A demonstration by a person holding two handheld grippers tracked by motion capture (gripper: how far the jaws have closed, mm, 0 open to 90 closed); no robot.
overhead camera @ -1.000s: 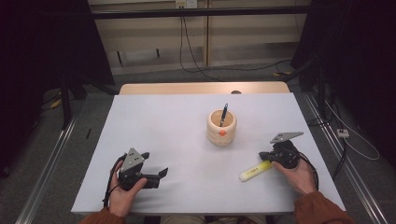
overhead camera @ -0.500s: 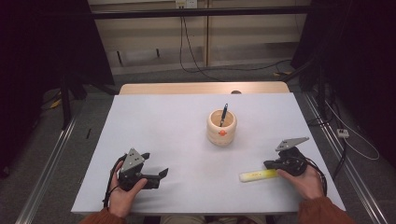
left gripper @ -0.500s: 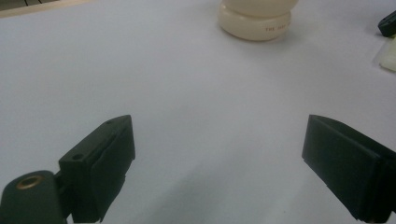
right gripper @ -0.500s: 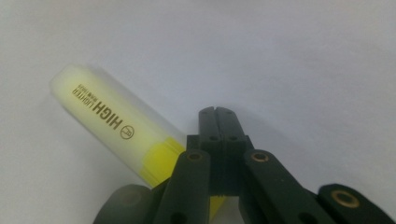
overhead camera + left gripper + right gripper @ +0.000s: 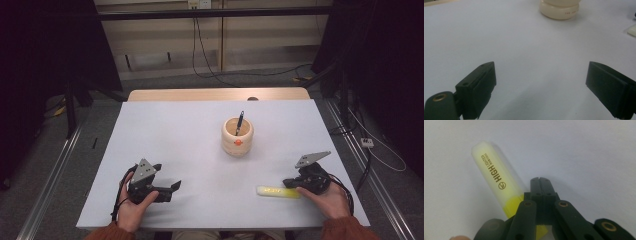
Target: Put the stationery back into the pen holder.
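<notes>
At the near edge of the white desk point(image 5: 180, 135) the person's two hands rest, each with a claw. The right claw point(image 5: 539, 181) has its jaws pressed flat together with nothing between them; the yellow highlighter point(image 5: 496, 187) lies flat on the desk beside and partly under the jaws, its printed barrel angling away from them, and whether the claw touches it cannot be told. From above, that highlighter point(image 5: 278, 192) lies crosswise near the desk's front right, just left of the right claw point(image 5: 289, 183). The left claw point(image 5: 541, 92) sits low over bare desk at the front left with its jaws spread wide and empty. Farther back, near the middle of the desk, stands a round wooden pen cup point(image 5: 237, 137) with a dark pen point(image 5: 240, 123) leaning in it, well apart from both claws.
</notes>
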